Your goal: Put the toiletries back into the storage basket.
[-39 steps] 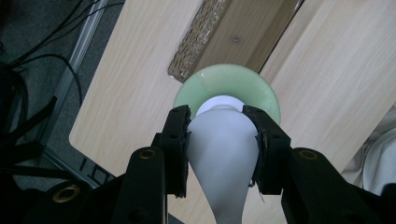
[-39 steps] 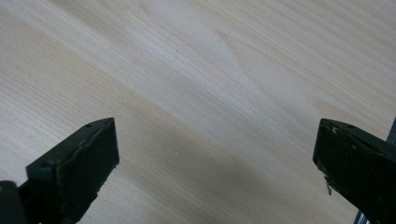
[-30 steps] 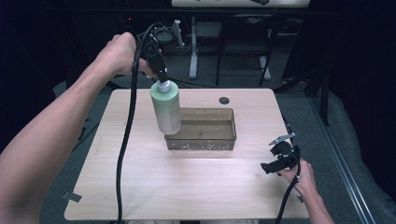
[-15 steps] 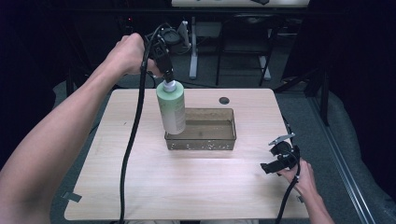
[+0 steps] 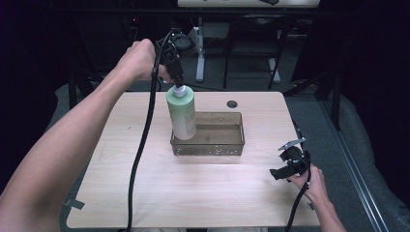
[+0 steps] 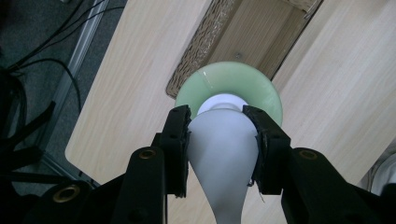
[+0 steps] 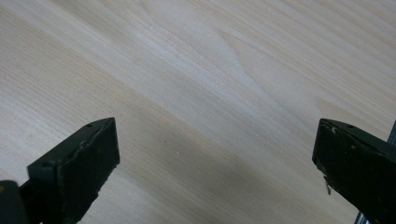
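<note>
My left gripper (image 5: 178, 83) is clamped on the white cap (image 6: 224, 140) of a pale green bottle (image 5: 182, 116), one black jaw on each side of the cap's narrow waist. In the left gripper view the cap fills the gap between my jaws, and the bottle's green shoulder spreads out directly beyond their tips. The bottle hangs straight below the gripper, roughly upright, with its lower end at the near-left corner of a translucent brown bin (image 5: 227, 145). From the high view I cannot tell whether its base is touching the bin floor or just above it. Looking along the jaws, the bin's patterned wall (image 6: 201, 51) lies past the bottle, and the wooden table (image 6: 121, 93) runs out on both sides of it. The gripper's black cable (image 5: 140, 159) trails from my left hand (image 5: 140, 60) down across the tabletop toward me.

My right gripper (image 5: 290, 164) sits well apart from the bottle and the bin, low over the table's near right part, held in my right hand (image 5: 314, 186). Its jaws stand wide, with nothing between them; in the right gripper view bare wood grain (image 7: 210, 93) lies ahead of the two black tips.

A small dark round hole (image 5: 232, 104) sits in the tabletop beyond the bin, on the far side from both grippers.
</note>
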Demonstrator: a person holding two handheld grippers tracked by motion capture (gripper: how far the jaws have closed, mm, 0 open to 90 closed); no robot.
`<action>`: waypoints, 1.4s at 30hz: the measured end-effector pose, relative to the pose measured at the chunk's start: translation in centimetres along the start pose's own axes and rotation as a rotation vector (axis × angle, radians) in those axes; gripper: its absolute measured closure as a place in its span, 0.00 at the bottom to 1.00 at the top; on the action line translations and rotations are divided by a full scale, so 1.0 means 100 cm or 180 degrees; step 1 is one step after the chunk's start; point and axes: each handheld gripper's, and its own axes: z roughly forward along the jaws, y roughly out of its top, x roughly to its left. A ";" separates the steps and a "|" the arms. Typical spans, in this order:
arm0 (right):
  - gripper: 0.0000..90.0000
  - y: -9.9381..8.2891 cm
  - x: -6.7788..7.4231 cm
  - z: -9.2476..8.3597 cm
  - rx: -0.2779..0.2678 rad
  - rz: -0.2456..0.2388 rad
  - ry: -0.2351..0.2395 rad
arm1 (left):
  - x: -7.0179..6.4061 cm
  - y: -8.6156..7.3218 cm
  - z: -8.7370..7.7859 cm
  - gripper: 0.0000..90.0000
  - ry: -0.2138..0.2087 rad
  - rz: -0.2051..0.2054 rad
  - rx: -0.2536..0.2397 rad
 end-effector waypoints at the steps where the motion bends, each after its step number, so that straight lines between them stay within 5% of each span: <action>1: 0.00 0.000 0.000 0.000 0.0004 -0.0001 0.0000 | 0.000 0.000 0.001 0.70 -0.0014 0.0001 -0.0003; 42: 0.00 0.001 0.001 -0.001 -0.0003 -0.0011 0.0005 | 0.006 -0.002 0.033 0.70 -0.0067 -0.0043 -0.0044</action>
